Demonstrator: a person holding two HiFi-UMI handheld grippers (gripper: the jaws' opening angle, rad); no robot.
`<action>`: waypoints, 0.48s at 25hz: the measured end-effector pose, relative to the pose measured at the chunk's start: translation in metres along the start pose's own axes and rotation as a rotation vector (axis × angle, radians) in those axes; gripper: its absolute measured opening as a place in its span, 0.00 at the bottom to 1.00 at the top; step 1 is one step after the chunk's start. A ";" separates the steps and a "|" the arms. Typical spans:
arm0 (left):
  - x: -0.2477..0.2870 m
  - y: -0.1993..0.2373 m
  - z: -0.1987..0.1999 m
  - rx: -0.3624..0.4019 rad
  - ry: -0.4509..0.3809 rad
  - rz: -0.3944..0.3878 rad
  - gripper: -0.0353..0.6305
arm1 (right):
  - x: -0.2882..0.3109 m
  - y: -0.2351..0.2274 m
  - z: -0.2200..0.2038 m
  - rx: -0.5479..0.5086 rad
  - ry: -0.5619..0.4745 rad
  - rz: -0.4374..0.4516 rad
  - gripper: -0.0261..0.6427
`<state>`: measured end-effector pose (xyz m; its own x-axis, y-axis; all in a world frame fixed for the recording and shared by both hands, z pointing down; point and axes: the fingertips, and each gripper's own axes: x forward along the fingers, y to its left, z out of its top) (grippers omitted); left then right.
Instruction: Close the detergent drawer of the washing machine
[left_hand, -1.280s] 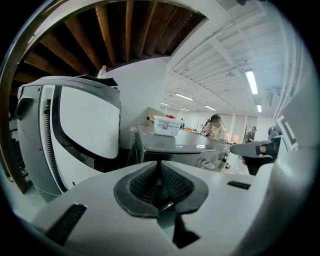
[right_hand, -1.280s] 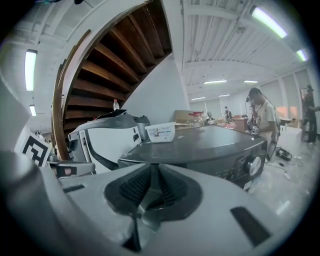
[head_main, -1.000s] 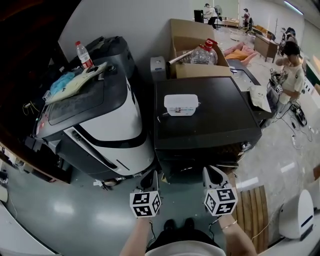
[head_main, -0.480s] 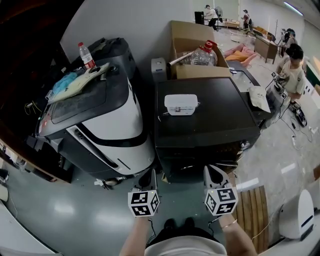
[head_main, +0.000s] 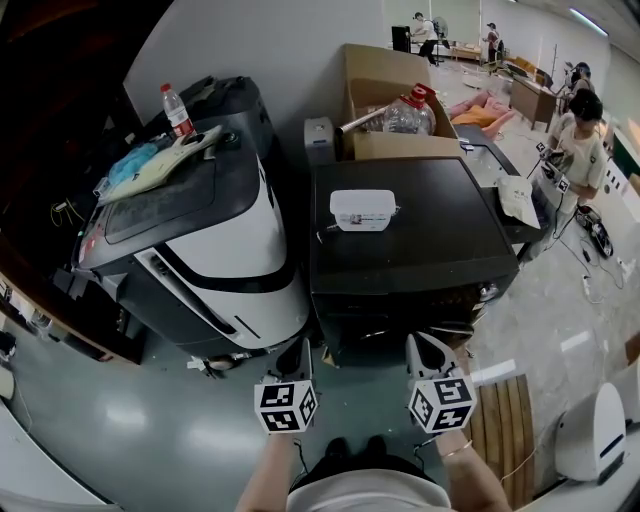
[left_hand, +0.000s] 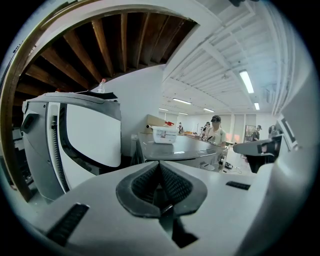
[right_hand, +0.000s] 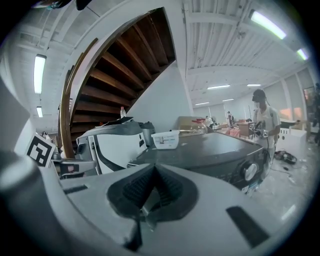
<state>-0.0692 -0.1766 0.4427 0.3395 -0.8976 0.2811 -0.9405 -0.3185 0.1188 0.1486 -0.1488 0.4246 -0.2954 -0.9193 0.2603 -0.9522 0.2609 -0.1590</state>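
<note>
Dark washing machine (head_main: 410, 240), centre, directly ahead of both tongs and apart from them; its front panel is steeply foreshortened in the head view, so the detergent drawer cannot be made out. A white-and-black machine (head_main: 235, 235) stands beside it at left. 1 white container (head_main: 362, 210) rests on the washer's top. Below, left tongs (head_main: 298, 355) and right tongs (head_main: 424, 348), both clenched with nothing between them

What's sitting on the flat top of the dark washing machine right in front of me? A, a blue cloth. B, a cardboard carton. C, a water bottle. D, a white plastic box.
D: the head view shows a white plastic box resting on the top of the dark washing machine.
</note>
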 end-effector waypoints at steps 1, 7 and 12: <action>0.000 -0.001 0.000 -0.001 0.000 -0.001 0.04 | 0.000 0.000 -0.001 -0.004 0.004 -0.001 0.04; 0.001 -0.001 -0.001 -0.007 0.003 -0.001 0.04 | 0.001 0.002 -0.005 -0.012 0.021 0.001 0.04; 0.002 0.000 -0.001 -0.007 0.002 0.005 0.04 | 0.003 0.002 -0.006 -0.014 0.023 0.005 0.04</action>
<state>-0.0690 -0.1782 0.4438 0.3347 -0.8986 0.2839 -0.9421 -0.3118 0.1236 0.1459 -0.1491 0.4305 -0.3016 -0.9110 0.2813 -0.9517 0.2698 -0.1467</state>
